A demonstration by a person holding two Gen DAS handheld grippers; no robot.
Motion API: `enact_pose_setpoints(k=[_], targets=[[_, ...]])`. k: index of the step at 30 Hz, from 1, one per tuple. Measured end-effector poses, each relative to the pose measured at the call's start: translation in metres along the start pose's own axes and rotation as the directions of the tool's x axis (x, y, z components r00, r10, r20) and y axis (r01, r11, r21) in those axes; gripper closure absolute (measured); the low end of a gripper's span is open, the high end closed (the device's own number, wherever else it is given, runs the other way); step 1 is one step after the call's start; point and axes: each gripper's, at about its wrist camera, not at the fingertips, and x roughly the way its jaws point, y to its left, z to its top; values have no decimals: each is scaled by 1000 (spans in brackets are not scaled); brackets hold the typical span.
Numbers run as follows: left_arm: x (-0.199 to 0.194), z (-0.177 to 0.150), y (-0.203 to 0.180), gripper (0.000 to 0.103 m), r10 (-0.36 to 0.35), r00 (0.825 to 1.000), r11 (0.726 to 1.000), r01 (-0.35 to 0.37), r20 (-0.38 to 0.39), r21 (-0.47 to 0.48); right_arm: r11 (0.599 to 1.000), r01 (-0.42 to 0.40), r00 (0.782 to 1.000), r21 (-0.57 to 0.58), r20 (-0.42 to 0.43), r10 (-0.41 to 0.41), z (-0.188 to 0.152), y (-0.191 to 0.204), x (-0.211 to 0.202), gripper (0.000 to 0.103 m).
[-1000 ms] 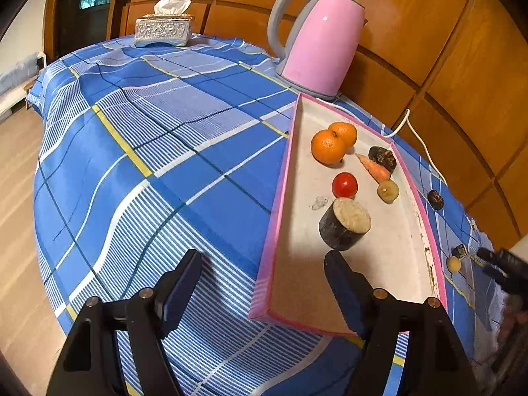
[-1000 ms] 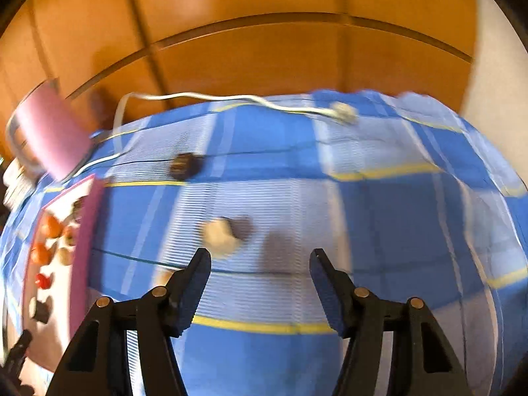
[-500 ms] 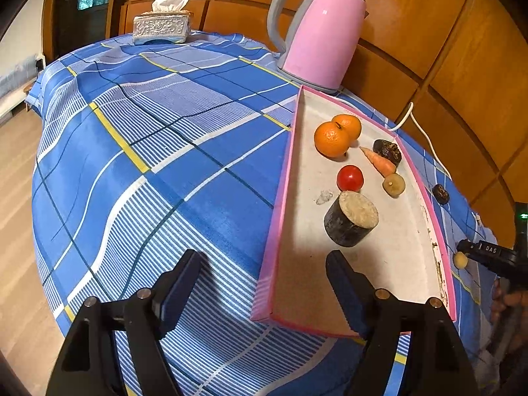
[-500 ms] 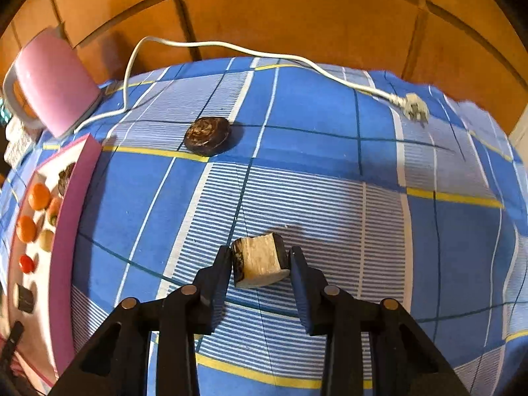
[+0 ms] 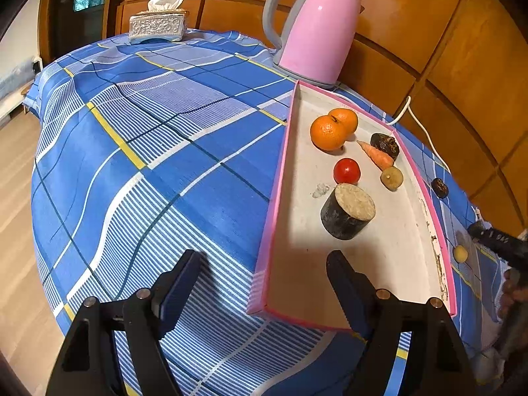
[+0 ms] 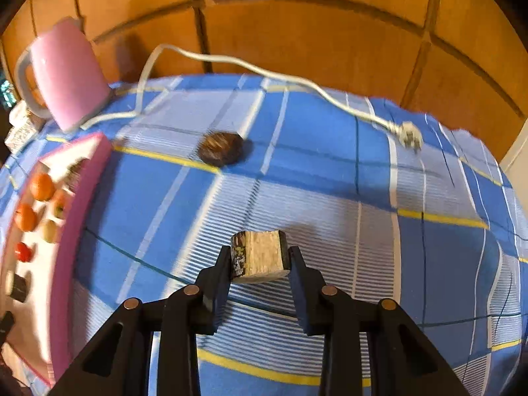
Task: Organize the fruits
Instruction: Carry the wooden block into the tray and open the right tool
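right gripper (image 6: pixel 259 265) is clamped on a short cut stem chunk (image 6: pixel 259 257), one finger on each flat side, dark rind on its left and pale cut face toward the camera; it looks lifted clear of the blue plaid tablecloth (image 6: pixel 330 198), with a shadow under it. judgement: side grip across the short axis keeps the piece from rolling while it gets carried to the tray

pink-rimmed tray (image 5: pixel 363 264) sits along the table's right side, its far end near the pink kettle (image 5: pixel 316 29). at the far end two oranges (image 5: pixel 333 128) touch each other; a carrot (image 5: pixel 376 155) and a dark wrinkled fruit (image 5: pixel 384 145) lie by the right rim, with a cherry tomato (image 5: pixel 346 171) and a small pale round fruit (image 5: pixel 391 178) mid-tray. a larger dark-skinned stem section (image 5: pixel 348 213) stands on end closer in. the near end of the tray is bare, probably the drop spot for the held chunk

left gripper (image 5: pixel 264 283) hangs with its jaws wide apart and holds nothing, straddling the tray's near-left corner; likely parked to steady the tray or just waiting

still off the tray: a dark round fruit (image 6: pixel 219 148) on the cloth between the tray's far end and the kettle cord (image 6: pixel 264 72). the cord trails to the table's far right edge, so the carry path should stay low and clear of it

right-wrist view is motion-blurred at the edges, so tray details there are unreliable
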Motion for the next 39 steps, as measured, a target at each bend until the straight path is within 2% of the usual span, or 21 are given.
enact_pose_setpoints(k=[7,11,16,29,39], targets=[[-1,0,0,23,-6,1000,1000,6,-3,-1,983,-138,990,-122,24,142,-1,49,-27,70],[-1,0,0,23,-7,1000,1000,7,-4,-5,956,-220,975,-193,-6,223,-7,87,-31,70],[-1,0,0,23,-6,1000,1000,6,-7,-4,921,-282,958,-269,-32,284,-10,131,-35,70],[1,-1,0,22,-3,1000,1000,3,-11,1,873,-315,948,-372,-85,306,-12,182,-22,70],[2,-1,-1,21,-4,1000,1000,4,-9,1,867,-313,950,-387,-142,280,-4,209,8,69]])
